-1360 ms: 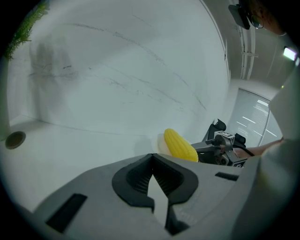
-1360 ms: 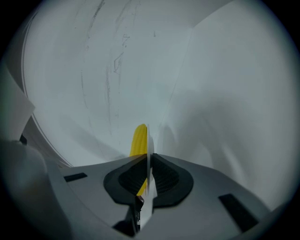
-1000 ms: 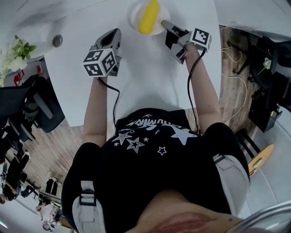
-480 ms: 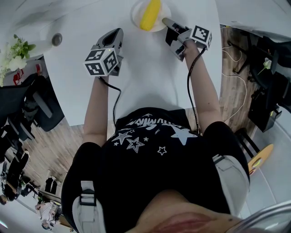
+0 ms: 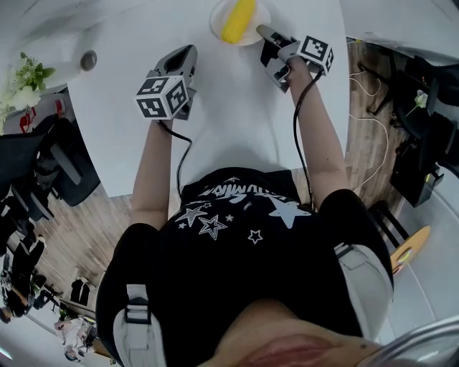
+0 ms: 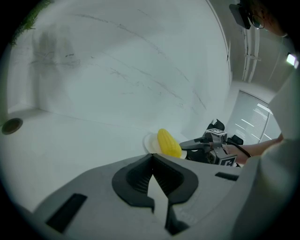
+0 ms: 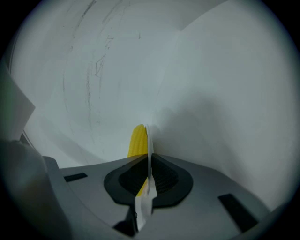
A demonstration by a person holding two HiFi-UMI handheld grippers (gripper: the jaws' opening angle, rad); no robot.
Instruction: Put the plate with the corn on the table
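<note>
With fingers (image 7: 165, 179) of the right gripper (image 7: 149, 158): pinching the thin rim of the small round white plate (image 7: 149, 137), caught edge-on between the dark ribbed pads. Just been closing a shade tighter on that rim. With fingers (image 6: 136, 178) of the left gripper (image 6: 153, 157): pressed together at the tips, holding nothing.

Compared with a second back, head view: plate and right gripper carried together a little farther from the body, now close to the top edge of the picture. Left gripper hardly shifted, parked down and to the left of the plate, well apart from it. Same pinch on the plate's near-right rim as before.

Under the plate: a wide white table (image 5: 237, 122), smooth, with faint scuffs in the gripper views. Cannot tell whether resting on that top or held just above it. Well left of the plate, a small round grey disc (image 5: 88, 60) set in the tabletop. Farther left again, past the table edge, a green plant with white flowers (image 5: 25, 82) and black office chairs (image 5: 61, 168). Right of the plate and lower, a strip of brown wooden floor (image 5: 361, 154).

On the plate: one yellow cob of corn (image 5: 238, 18), lying lengthwise across the middle, just beside the right gripper's tips. Nothing else on the plate.
</note>
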